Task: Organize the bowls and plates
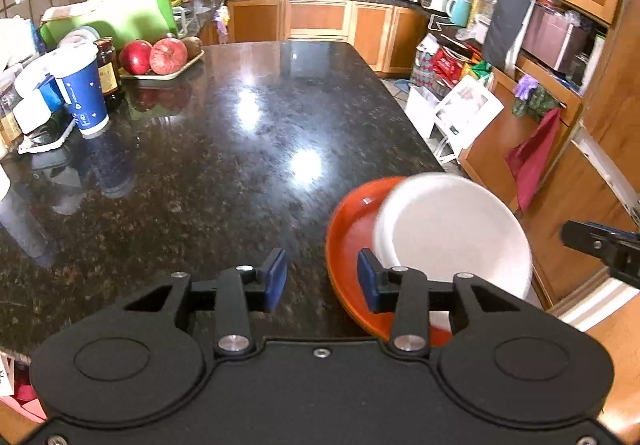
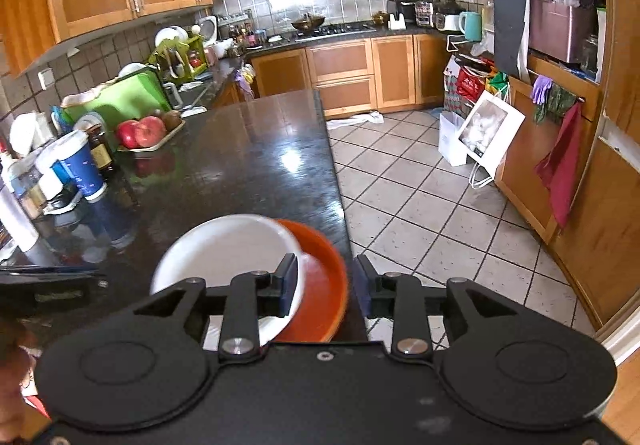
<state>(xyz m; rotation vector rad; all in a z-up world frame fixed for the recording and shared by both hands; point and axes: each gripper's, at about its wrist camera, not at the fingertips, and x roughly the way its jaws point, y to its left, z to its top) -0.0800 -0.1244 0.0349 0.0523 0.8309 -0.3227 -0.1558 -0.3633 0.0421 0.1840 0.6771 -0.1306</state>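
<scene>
Left wrist view: left gripper (image 1: 322, 279) has its jaws partly open with nothing between them, only bare worktop (image 1: 224, 149) in the gap. White bowl (image 1: 452, 233) sits in the orange plate (image 1: 352, 229) at about 2 o'clock from the jaws, at the worktop's right edge. The right pad (image 1: 368, 281) overlaps the plate rim in the picture; contact can't be told. The bowl is motion-blurred, and the plate's near rim is hidden behind the gripper body. The right gripper (image 1: 600, 249) shows at 3 o'clock, cut off by the frame.

Right wrist view: right gripper (image 2: 325, 285) has its jaws partly open, gripping nothing. Bowl (image 2: 224, 249) and plate (image 2: 320, 277) lie at 10–11 o'clock, the plate rim running into the gap and the left pad (image 2: 290, 285) over the bowl's edge; not pressing, as far as I can see. The bowl rim is blurred and the stack's near side is hidden by the gripper. The left gripper (image 2: 48, 285) is at 9 o'clock, dark and partly cut off.

Judgement: the right gripper is nearer the stack. Both are round, so there is no long axis.
</scene>
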